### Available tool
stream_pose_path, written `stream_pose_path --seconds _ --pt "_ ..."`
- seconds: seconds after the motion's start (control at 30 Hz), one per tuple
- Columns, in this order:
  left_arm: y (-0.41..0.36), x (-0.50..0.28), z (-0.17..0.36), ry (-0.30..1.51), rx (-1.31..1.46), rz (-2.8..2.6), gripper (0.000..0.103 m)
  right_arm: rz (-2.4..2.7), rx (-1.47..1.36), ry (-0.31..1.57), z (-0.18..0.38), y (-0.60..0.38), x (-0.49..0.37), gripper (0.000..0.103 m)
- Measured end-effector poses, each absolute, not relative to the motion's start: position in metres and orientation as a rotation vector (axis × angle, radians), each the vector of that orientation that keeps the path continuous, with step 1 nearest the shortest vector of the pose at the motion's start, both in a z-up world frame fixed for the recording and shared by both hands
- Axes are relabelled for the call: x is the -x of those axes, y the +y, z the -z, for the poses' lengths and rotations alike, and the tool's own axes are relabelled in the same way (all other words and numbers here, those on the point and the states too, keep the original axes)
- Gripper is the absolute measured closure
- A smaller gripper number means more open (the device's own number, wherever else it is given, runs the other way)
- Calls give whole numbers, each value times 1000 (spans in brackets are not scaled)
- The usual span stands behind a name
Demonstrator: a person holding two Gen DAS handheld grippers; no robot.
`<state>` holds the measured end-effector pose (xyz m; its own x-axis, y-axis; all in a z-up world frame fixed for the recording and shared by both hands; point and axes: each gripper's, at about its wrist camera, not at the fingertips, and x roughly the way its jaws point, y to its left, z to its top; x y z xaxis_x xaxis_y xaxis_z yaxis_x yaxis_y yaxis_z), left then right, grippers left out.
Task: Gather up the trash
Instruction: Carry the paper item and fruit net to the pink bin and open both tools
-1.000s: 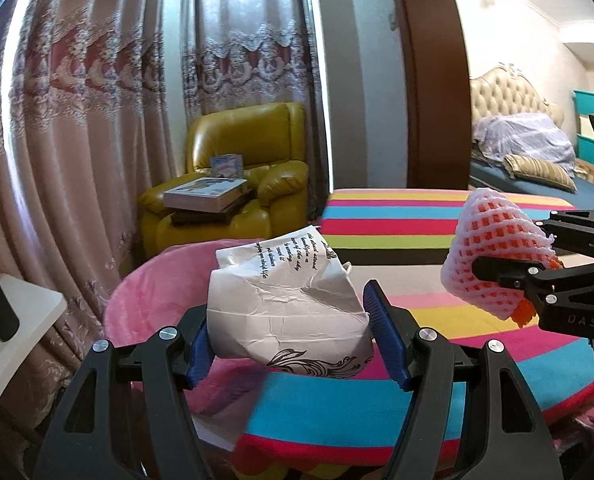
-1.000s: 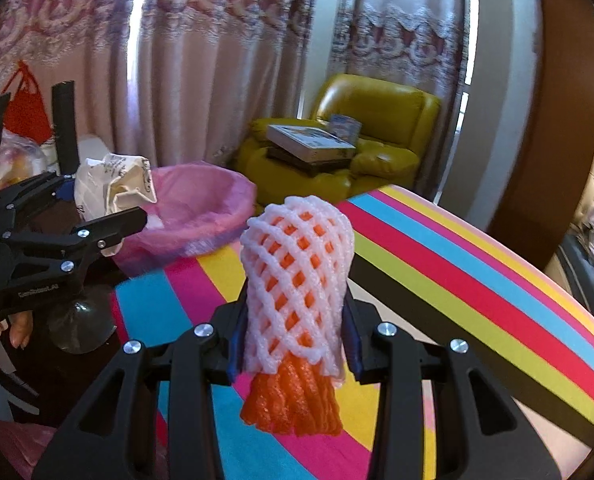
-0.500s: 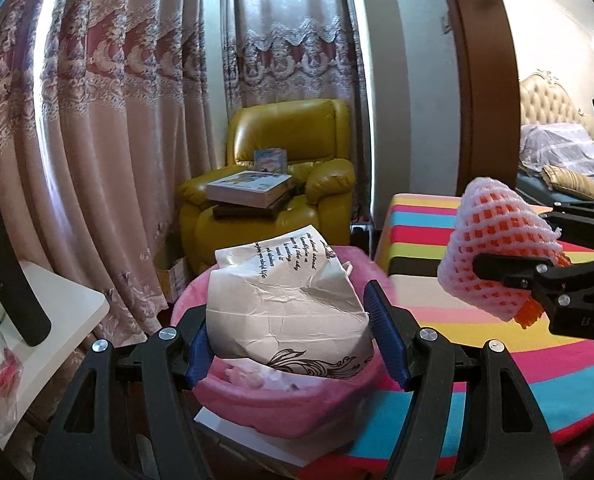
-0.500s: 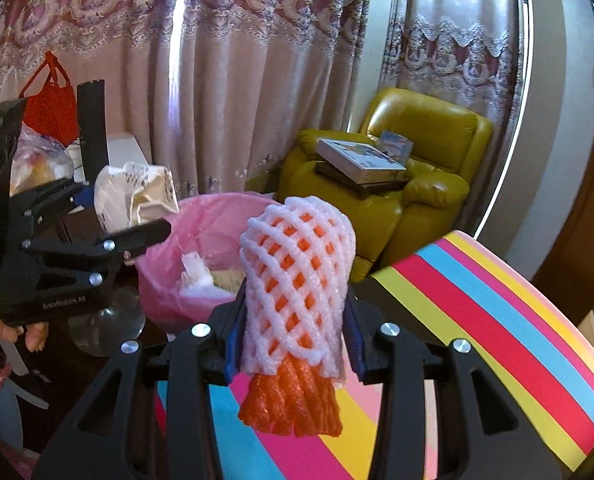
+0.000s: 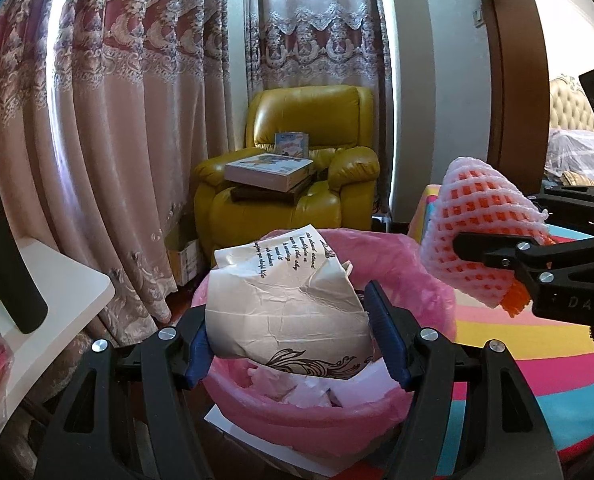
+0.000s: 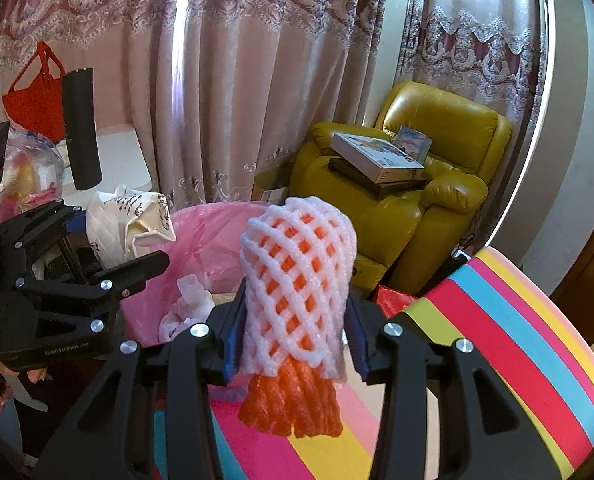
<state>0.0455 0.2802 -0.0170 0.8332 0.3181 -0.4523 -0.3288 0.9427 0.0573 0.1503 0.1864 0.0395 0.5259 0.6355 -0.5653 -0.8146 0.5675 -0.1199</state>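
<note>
Our left gripper (image 5: pixel 287 320) clamps crumpled paper (image 5: pixel 285 304) above the pink bin (image 5: pixel 429 280); our right gripper (image 6: pixel 293 320) grips foam netting (image 6: pixel 297 292) beside its rim, which may spill outside if released here.

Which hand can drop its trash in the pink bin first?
Probably left: the left gripper holds the crumpled paper right over the pink bin; the right gripper's foam net sits beside it.

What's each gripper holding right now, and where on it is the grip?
The left gripper pinches the crumpled paper by its two sides. The right gripper clamps the foam fruit net across its lower middle.
</note>
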Motion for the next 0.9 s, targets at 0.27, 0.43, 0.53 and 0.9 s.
stream_pose_path --seconds 0.27,0.43,0.53,0.9 --pt "294 -52 20 472 48 -344 37 -908 401 497 -46 213 -169 59" --pt "307 -61 18 464 63 -341 36 -951 359 483 -57 224 -185 45" --pt "309 -60 20 445 64 -338 11 -970 310 465 -69 223 -192 24" --pt "304 -5 -4 369 0 -434 6 -1035 103 335 -130 127 -155 16"
